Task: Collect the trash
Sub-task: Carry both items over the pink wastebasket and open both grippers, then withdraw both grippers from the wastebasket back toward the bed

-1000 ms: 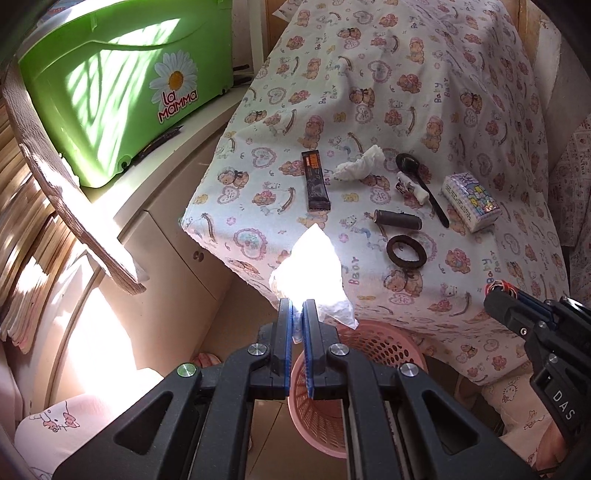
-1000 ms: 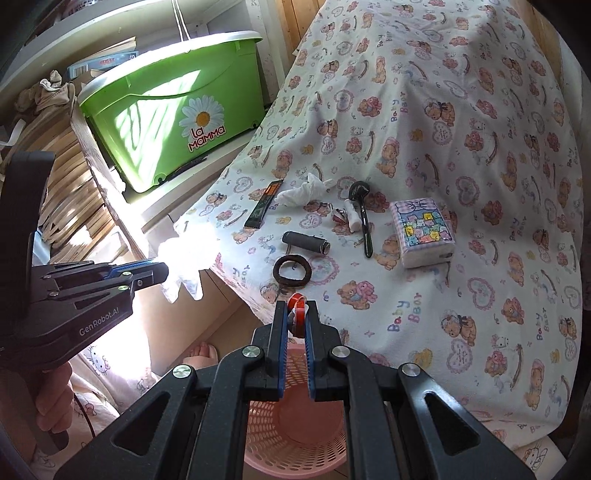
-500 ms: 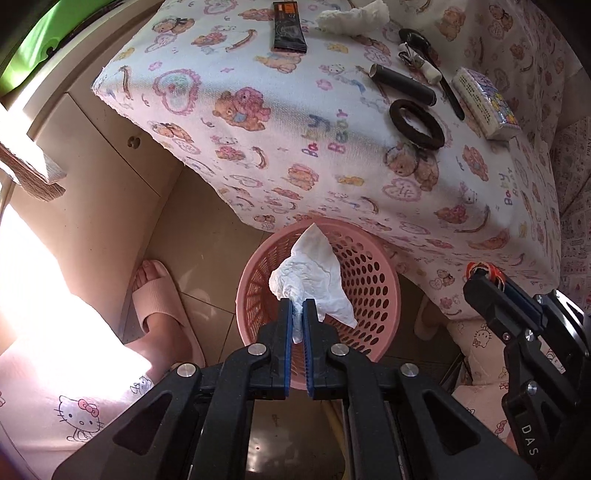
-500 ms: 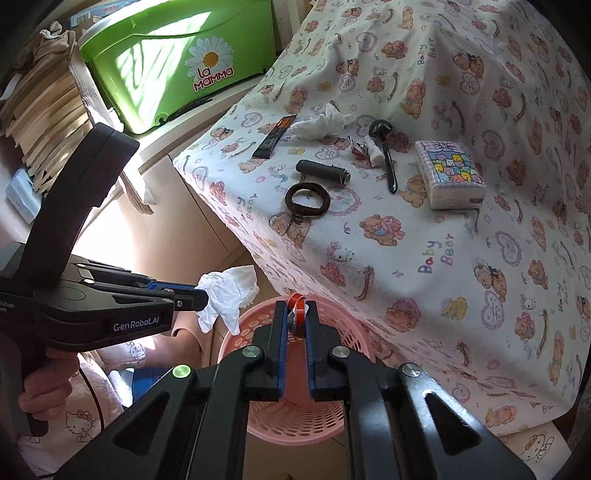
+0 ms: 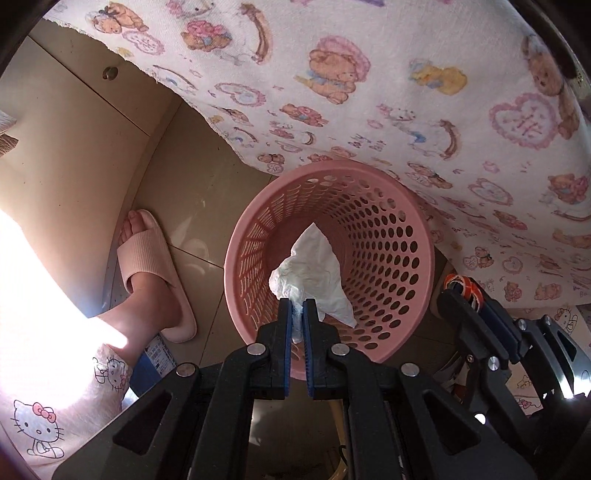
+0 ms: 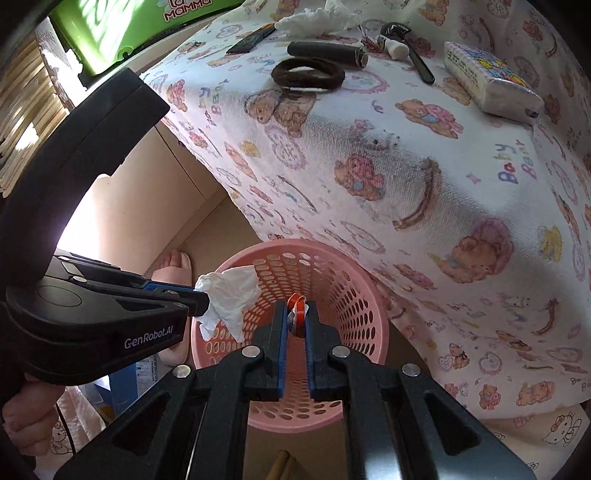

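My left gripper (image 5: pixel 296 308) is shut on a crumpled white tissue (image 5: pixel 312 273) and holds it over the mouth of the pink perforated basket (image 5: pixel 402 236). The tissue also shows in the right wrist view (image 6: pixel 229 299), at the basket's left rim (image 6: pixel 229 264). My right gripper (image 6: pixel 296 314) is shut on a small orange and white wrapper (image 6: pixel 297 314), just above the basket's opening; it shows in the left wrist view (image 5: pixel 463 288) at the basket's right side.
The table under a bear-print cloth (image 6: pixel 424 166) overhangs the basket. On it lie another tissue (image 6: pixel 317 16), a black ring (image 6: pixel 308 74), a dark roll (image 6: pixel 327 51), a spoon (image 6: pixel 410 44), a tissue pack (image 6: pixel 487 83). A slippered foot (image 5: pixel 155 273) stands left of the basket.
Both grippers have come down from table height to the basket's mouth. The tissue and the wrapper stay held.
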`<action>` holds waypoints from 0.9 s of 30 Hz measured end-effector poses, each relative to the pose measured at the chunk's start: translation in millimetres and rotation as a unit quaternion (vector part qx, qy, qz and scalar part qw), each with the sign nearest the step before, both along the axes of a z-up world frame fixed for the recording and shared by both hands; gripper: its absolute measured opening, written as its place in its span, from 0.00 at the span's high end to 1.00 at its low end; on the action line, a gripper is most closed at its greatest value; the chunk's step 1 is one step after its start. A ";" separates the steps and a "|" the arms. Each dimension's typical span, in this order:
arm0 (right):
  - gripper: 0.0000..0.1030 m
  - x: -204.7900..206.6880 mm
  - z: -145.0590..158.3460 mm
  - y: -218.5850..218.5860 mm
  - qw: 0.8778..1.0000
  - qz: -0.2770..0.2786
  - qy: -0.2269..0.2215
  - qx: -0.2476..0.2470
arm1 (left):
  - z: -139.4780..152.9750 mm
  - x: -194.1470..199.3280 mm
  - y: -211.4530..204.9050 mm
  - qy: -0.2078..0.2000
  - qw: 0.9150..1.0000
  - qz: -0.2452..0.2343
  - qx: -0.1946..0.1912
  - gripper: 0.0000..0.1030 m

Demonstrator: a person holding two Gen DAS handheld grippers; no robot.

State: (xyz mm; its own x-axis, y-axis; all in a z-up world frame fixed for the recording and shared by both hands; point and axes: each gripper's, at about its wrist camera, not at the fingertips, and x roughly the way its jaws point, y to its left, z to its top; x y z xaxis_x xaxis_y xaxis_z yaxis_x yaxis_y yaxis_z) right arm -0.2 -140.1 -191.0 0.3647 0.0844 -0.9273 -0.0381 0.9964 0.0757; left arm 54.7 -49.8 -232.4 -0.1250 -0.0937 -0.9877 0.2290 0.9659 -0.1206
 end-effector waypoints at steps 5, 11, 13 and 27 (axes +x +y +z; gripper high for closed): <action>0.91 -0.9 -24.4 3.5 0.999 -0.007 0.036 0.002 | -24.4 12.1 5.4 0.012 1.000 0.014 0.024 0.95; 0.91 -4.1 -47.6 7.6 0.998 0.002 0.056 -0.012 | -51.1 15.2 12.0 0.053 0.998 0.026 0.026 0.94; 0.91 -6.0 -57.8 5.7 0.997 -0.002 0.070 -0.010 | -61.8 15.2 12.3 0.061 0.997 0.023 0.041 0.94; 0.78 -9.7 -68.7 -7.5 0.996 -0.017 0.088 -0.001 | -63.3 10.9 7.8 0.071 0.996 0.031 0.031 0.69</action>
State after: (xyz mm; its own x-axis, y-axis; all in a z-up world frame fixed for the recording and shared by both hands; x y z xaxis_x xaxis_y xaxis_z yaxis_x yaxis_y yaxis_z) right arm -9.9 -147.6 -259.7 0.1999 0.0720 -0.9772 0.0093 0.9971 0.0754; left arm 65.5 -42.0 -295.7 -0.2601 -0.0455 -0.9645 0.1530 0.9843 -0.0877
